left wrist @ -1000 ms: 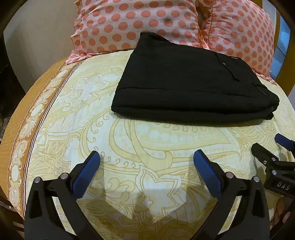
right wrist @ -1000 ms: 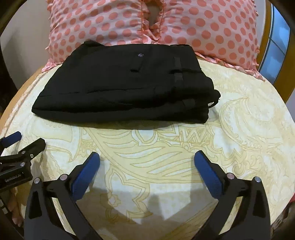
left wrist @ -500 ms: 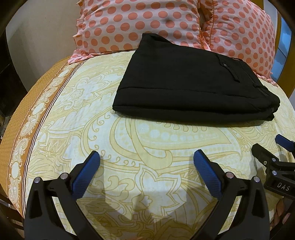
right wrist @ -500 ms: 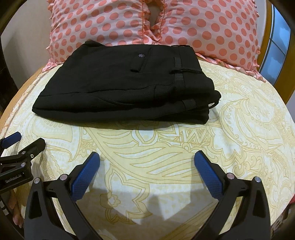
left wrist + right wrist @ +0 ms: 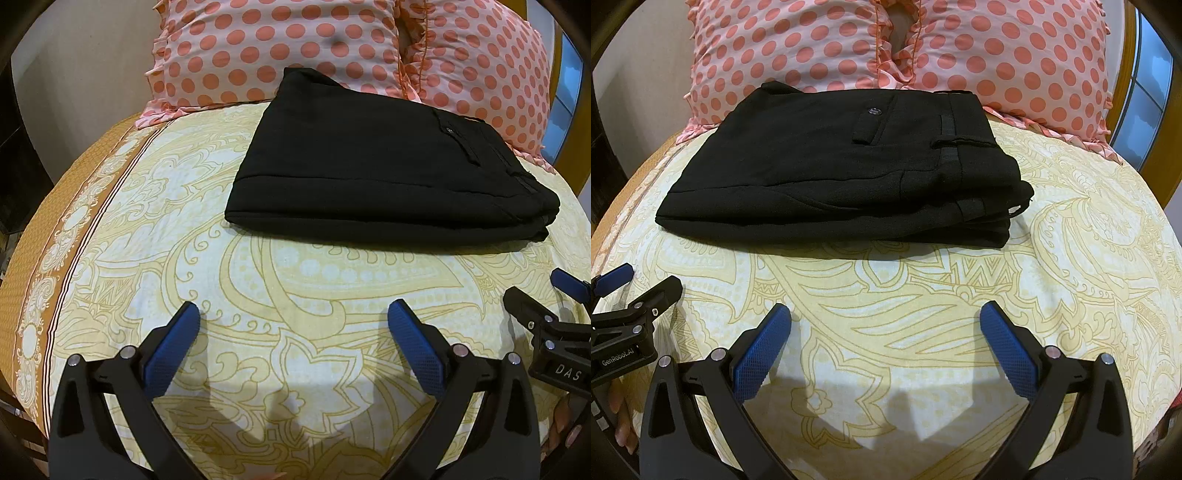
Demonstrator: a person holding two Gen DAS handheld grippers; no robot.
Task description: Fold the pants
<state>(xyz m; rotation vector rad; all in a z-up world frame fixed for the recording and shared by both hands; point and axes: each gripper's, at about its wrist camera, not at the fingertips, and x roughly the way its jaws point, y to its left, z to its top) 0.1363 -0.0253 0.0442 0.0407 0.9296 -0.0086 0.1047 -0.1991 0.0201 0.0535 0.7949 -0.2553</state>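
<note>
Black pants (image 5: 376,173) lie folded in a flat stack on the yellow patterned bed sheet (image 5: 303,280), waistband and pocket button to the right. They also show in the right wrist view (image 5: 842,177). My left gripper (image 5: 293,317) is open and empty, held above the sheet on the near side of the pants, apart from them. My right gripper (image 5: 886,319) is open and empty, likewise short of the pants. Each gripper shows at the edge of the other's view: the right one (image 5: 546,295) and the left one (image 5: 635,284).
Two pink polka-dot pillows (image 5: 820,48) (image 5: 1015,55) lean behind the pants. An orange sheet border (image 5: 48,236) runs along the bed's left edge. A wooden window frame (image 5: 1152,122) stands at the right.
Both grippers have drawn back slightly from the pants and tilted a little. The pants have not moved. Both grippers stayed open.
</note>
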